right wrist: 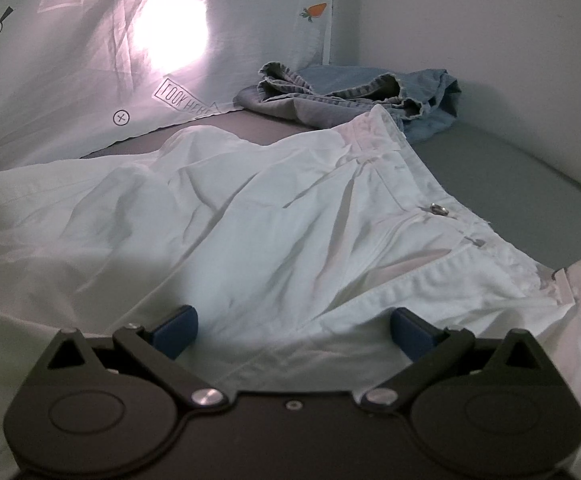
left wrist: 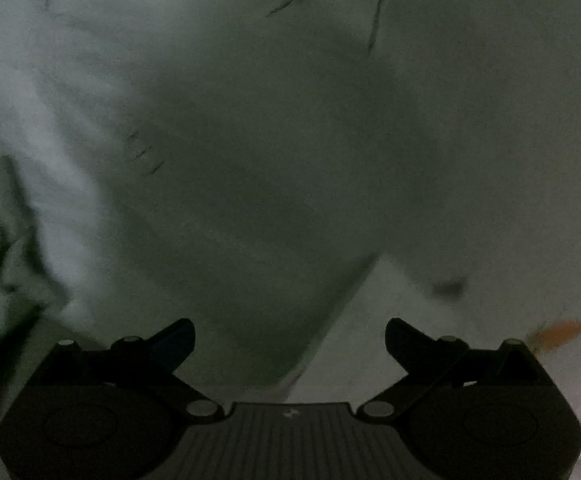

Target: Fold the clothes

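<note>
A pair of white trousers lies spread and creased on the grey table, with its waistband and metal button to the right. My right gripper is open, low over the trousers, with white cloth lying between its blue pads. In the left wrist view a white printed cloth fills the dim, blurred frame close to the camera. My left gripper is open with nothing between its fingers. The same printed cloth hangs at the left of the right wrist view, with light shining through it.
Crumpled blue jeans lie at the back of the table against the white wall. Bare grey table shows to the right of the trousers. Orange carrot prints mark the hanging cloth.
</note>
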### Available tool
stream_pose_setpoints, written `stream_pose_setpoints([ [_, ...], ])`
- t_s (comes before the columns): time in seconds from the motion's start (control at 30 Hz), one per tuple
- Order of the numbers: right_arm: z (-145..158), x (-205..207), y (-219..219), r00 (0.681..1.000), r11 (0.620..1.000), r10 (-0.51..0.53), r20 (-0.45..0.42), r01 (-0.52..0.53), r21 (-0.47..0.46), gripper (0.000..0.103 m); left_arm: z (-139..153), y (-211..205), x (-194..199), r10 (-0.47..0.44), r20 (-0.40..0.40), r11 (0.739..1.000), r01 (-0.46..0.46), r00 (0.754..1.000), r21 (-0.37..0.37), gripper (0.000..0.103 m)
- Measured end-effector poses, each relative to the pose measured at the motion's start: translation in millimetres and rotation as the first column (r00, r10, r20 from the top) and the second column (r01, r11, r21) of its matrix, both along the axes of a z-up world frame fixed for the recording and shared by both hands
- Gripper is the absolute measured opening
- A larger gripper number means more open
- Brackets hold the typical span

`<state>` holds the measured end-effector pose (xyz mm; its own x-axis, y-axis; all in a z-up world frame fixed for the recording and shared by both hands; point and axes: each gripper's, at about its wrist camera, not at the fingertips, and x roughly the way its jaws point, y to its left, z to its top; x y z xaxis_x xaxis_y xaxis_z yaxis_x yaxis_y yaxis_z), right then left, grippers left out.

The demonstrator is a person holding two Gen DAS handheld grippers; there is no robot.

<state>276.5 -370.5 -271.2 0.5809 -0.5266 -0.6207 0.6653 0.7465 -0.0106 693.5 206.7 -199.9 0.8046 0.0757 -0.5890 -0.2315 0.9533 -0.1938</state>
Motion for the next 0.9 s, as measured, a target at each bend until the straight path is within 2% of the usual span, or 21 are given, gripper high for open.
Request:
stream_pose_setpoints([
  [0.03,0,0,0,1.000,1.000,0.000,0.000,0.000,0.000,0.103,-8,4,-10,0.018,-0.039,1.000,-0.019,0.999,-0.025,0.100],
  [0.1,0,0,0,1.000,1.000,0.000,0.000,0.000,0.000,0.103,-21,18,-35,0.069,-0.096,0.989,-0.081,0.993,-0.126,0.100],
  [0.17,1,0,0,1.000,1.000,0.000,-0.001,0.000,0.000,0.103,-34,34,-62,0.124,-0.149,0.955,-0.159,0.981,-0.252,0.100],
  [0.27,1,0,0,1.000,1.000,-0.001,-0.001,0.001,0.000,0.103,-49,60,-98,0.198,-0.204,0.844,-0.273,0.959,-0.461,0.100],
  [0.33,1,0,0,1.000,1.000,-0.002,-0.001,0.002,0.001,0.103,-59,71,-117,0.222,-0.220,0.745,-0.311,0.950,-0.590,0.100],
  [0.43,1,-1,1,1.000,1.000,-0.002,0.000,0.002,0.001,0.103,-84,72,-125,0.158,-0.196,0.576,-0.251,0.968,-0.777,0.100],
  [0.47,1,-1,1,1.000,1.000,-0.002,0.000,0.002,0.001,0.103,-93,70,-123,0.123,-0.182,0.537,-0.220,0.976,-0.815,0.100],
  [0.5,1,-1,1,1.000,1.000,-0.002,0.000,0.002,0.001,0.103,-98,68,-120,0.111,-0.173,0.524,-0.205,0.979,-0.826,0.099],
  [0.53,1,-1,1,1.000,1.000,-0.002,0.000,0.002,0.002,0.103,-101,65,-117,0.113,-0.168,0.523,-0.203,0.979,-0.828,0.101],
  [0.63,1,-1,0,1.000,1.000,-0.002,-0.001,0.002,0.002,0.103,-98,54,-105,0.144,-0.131,0.529,-0.188,0.981,-0.828,0.097],
  [0.7,1,-1,1,1.000,1.000,-0.002,0.000,0.002,0.002,0.103,-95,50,-98,0.164,-0.146,0.559,-0.214,0.976,-0.801,0.082],
  [0.73,1,-1,0,1.000,1.000,-0.002,0.000,0.002,0.002,0.103,-91,48,-96,0.166,-0.137,0.582,-0.210,0.976,-0.785,0.066],
  [0.77,1,-1,0,1.000,1.000,-0.002,0.000,0.002,0.002,0.103,-87,46,-93,0.168,-0.129,0.605,-0.206,0.977,-0.769,0.031],
  [0.8,1,-1,0,1.000,1.000,-0.002,0.000,0.002,0.003,0.103,-81,46,-90,0.168,-0.132,0.644,-0.210,0.977,-0.735,0.007],
  [0.83,1,-1,0,1.000,1.000,-0.002,0.000,0.002,0.003,0.103,-73,46,-88,0.167,-0.142,0.692,-0.218,0.976,-0.688,0.007],
  [0.87,1,-1,0,1.000,1.000,-0.002,0.000,0.002,0.003,0.103,-65,47,-88,0.172,-0.130,0.721,-0.214,0.977,-0.659,0.007],
  [0.9,1,-1,0,1.000,1.000,-0.002,0.000,0.002,0.003,0.103,-55,53,-92,0.177,-0.101,0.736,-0.200,0.979,-0.646,0.007],
])
